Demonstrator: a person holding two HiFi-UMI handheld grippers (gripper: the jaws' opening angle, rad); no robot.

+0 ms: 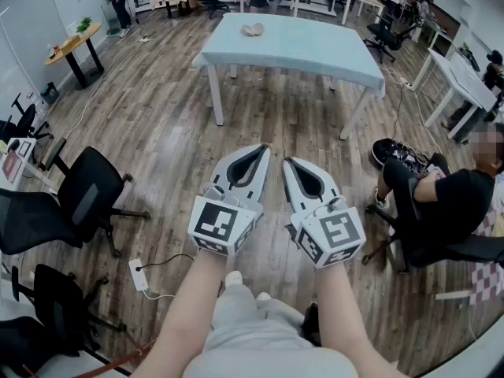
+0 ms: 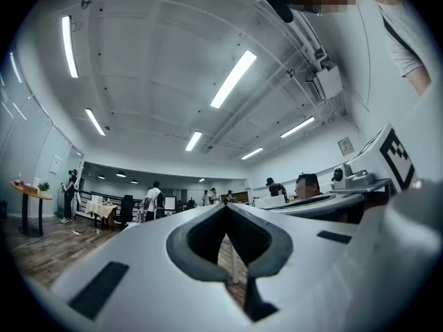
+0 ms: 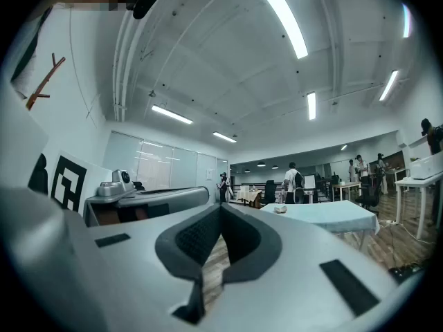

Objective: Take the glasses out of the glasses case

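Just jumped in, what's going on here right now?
The person stands back from the table, holding the left gripper and right gripper side by side above the wooden floor. Both have their jaws together and hold nothing. A small pale object, possibly the glasses case, lies untouched near the table's far edge.

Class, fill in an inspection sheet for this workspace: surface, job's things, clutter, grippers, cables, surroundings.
Surface: table with pale blue cover, well ahead.
Job's things: small pale item on it, too distant to identify.
Clutter: nothing seen.
Grippers: left hand-held gripper and right hand-held gripper shut, empty, side by side.
Cables: power strip with lead on the floor, left.
Surroundings: office chairs left, seated person right.
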